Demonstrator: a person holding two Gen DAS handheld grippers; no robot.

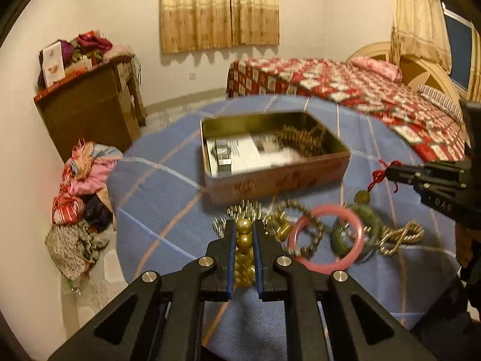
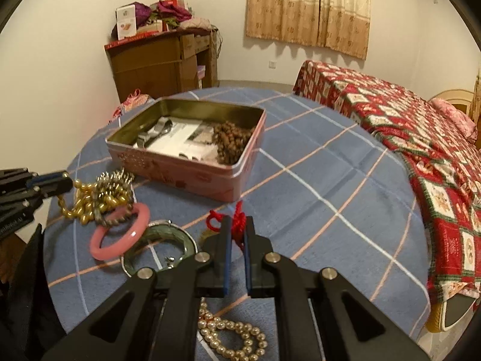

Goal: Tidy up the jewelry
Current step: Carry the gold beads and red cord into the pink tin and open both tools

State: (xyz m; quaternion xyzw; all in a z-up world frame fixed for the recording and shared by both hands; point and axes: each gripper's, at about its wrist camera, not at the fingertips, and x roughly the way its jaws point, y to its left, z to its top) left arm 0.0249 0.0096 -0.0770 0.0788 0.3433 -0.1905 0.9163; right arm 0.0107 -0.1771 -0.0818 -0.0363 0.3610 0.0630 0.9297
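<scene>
On blue checked cloth (image 2: pixel 315 180), left hand-held gripper (image 1: pixel 243 234) pinches glossy gold beads (image 1: pixel 244 231).

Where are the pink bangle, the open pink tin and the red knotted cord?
Pink bangle (image 2: pixel 99 248): right wrist view, lower-left rim.
Open pink rectangular tin (image 2: pixel 192 177): right wrist view, front wall.
Red knotted cord (image 2: pixel 238 215): right wrist view, knot between fingertips.

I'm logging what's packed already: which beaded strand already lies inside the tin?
The dark brown bead strand, heaped in the tin's right end. The gold beads are in the left tool; the pearl strand lies outside.
</scene>
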